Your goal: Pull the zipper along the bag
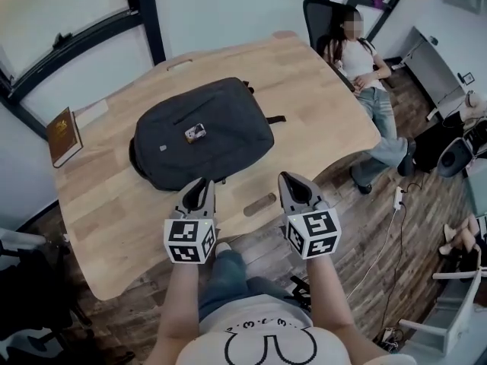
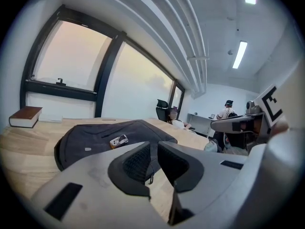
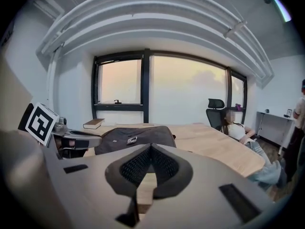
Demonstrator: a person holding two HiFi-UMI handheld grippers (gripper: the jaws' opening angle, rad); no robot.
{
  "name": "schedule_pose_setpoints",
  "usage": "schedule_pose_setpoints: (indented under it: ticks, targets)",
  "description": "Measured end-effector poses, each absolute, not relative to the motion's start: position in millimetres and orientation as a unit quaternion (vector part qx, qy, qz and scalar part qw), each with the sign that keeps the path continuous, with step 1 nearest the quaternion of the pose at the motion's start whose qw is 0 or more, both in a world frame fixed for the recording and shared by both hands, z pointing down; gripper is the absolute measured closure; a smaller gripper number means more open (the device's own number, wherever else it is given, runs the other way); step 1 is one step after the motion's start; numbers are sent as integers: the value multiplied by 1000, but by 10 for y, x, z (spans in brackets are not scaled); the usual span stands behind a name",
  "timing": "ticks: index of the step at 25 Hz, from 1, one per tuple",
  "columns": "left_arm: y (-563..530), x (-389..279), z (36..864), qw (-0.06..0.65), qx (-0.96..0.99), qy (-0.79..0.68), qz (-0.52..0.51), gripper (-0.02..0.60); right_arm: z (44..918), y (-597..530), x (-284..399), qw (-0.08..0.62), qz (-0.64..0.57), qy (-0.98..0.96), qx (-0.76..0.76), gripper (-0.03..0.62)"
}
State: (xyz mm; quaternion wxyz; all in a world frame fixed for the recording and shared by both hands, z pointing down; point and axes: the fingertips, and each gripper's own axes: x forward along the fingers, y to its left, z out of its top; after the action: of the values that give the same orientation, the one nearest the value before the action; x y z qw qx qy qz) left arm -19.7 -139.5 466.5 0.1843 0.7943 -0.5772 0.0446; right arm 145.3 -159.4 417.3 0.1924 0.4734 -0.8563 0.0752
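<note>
1. Bag (image 1: 202,131): a dark grey backpack. It lies flat near the middle of the wooden table (image 1: 304,90), and its near edge faces me.
2. Small light tag (image 1: 195,132): it sits on the bag's upper face, about at the centre.
3. Zipper pull (image 2: 151,179): a small dark tab at the bag's near edge. I see it only through the slit between the left jaws.
4. Left gripper (image 1: 199,182): its jaws are drawn almost together with nothing between the pads. The tips point at the bag's near edge; I cannot tell whether they touch it.
5. Right gripper (image 1: 293,177): its jaws are closed pad to pad and hold nothing. It hangs over the table's front edge, to the right of the bag and apart from it.
6. Book (image 1: 64,135): brown, lying at the table's left edge, well apart from the bag.
7. Person (image 1: 361,55): seated in a black office chair (image 1: 319,6) at the table's far right corner.
</note>
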Motion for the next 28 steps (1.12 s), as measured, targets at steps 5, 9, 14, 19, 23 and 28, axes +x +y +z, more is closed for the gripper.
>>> schedule_pose_setpoints:
  ticks: [5,9,14,19,23,28]
  targets:
    - [-1466,-160,4845,208,793,-568,68,462,4353,-1893,1407,216,89,-857,460,542]
    - [-1422,-146,5066,224,780,-578,81,462,4486,-2027,1371,232,92,-862,441,542]
    - [-1400,-15,5422,262,756,-592,96,462,4688,-2203,1325,270,89,-872,399,542]
    - [-1458,204,5764,300,729,-605,113,462,4794,-2506,1294,287,86,-887,352,542]
    - [-1572,214,6001,320,695,-631,128,462,4874,-2708,1231,296,80,-896,320,542]
    - [-1678,191,6169,336,658,-659,141,462,5022,-2906,1156,317,79,-898,294,542]
